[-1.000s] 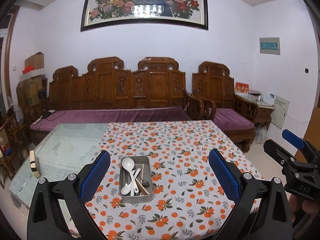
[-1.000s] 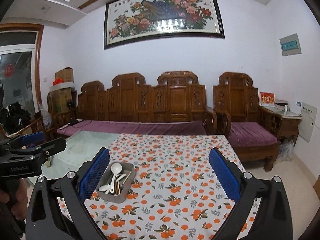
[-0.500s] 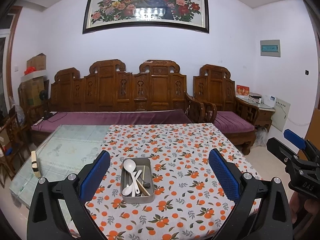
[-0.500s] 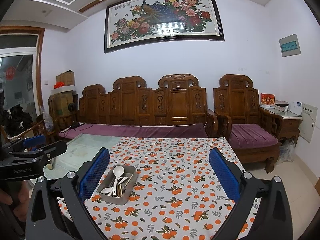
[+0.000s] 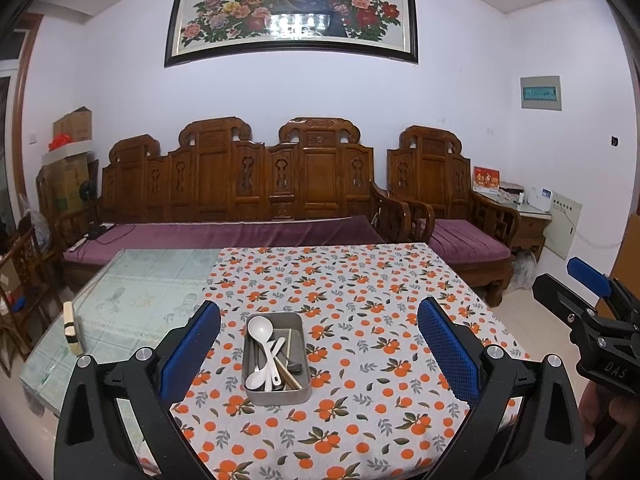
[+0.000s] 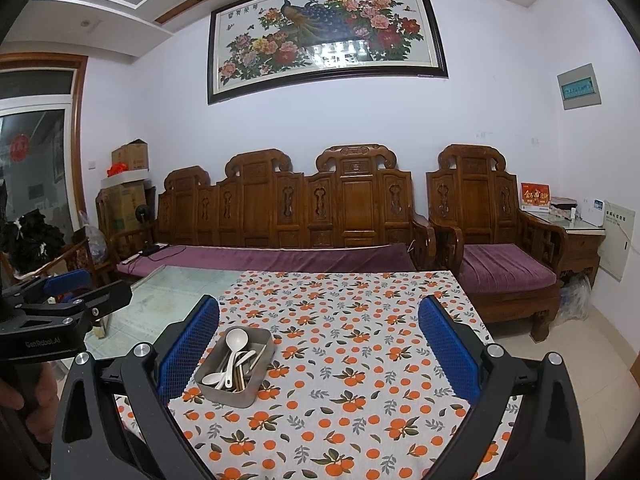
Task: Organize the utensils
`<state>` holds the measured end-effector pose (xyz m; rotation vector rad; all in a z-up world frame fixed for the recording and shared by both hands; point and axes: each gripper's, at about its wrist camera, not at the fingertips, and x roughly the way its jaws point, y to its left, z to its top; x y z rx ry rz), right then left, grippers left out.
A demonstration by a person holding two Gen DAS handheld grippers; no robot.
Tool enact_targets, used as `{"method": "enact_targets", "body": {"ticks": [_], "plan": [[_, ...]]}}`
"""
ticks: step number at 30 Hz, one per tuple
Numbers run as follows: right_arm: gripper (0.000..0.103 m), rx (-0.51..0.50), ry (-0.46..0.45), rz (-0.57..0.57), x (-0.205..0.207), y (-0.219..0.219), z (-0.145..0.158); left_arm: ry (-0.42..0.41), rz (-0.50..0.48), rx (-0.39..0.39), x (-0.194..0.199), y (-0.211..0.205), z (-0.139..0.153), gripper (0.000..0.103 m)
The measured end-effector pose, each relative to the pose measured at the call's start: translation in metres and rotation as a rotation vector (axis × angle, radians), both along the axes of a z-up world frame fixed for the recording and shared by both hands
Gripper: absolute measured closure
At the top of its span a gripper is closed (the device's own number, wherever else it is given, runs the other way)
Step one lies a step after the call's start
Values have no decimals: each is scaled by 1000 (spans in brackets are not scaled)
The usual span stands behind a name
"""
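Observation:
A grey metal tray [image 5: 277, 394] sits on the orange-print tablecloth [image 5: 360, 320]. In it lie white spoons [image 5: 259, 330], wooden chopsticks and a dark utensil. It also shows in the right wrist view [image 6: 234, 394], left of centre. My left gripper [image 5: 319, 346] is open and empty, held back from the table with the tray between its blue pads. My right gripper [image 6: 319, 346] is open and empty, to the right of the tray. Each gripper shows at the edge of the other's view: the right one [image 5: 588, 280] and the left one [image 6: 80, 292].
The table's left part is bare glass [image 5: 132, 300] with a small pale block [image 5: 71, 326] near its edge. A carved wooden sofa [image 5: 260, 184] with purple cushions stands behind the table, an armchair [image 5: 448, 208] to its right. Boxes [image 5: 68, 168] are stacked at far left.
Both grippers have drawn back and tilted slightly, so the tray sits a little lower in both views. Nothing was taken hold of or let go.

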<state>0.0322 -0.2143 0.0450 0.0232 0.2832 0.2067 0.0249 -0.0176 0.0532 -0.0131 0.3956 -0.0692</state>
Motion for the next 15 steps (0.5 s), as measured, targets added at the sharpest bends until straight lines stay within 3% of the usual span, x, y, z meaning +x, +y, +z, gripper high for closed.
{"method": "enact_targets", "body": {"ticks": [15], "plan": [[3, 0, 2, 0, 0, 0, 1, 0, 1, 4, 1, 0, -2, 8]]}}
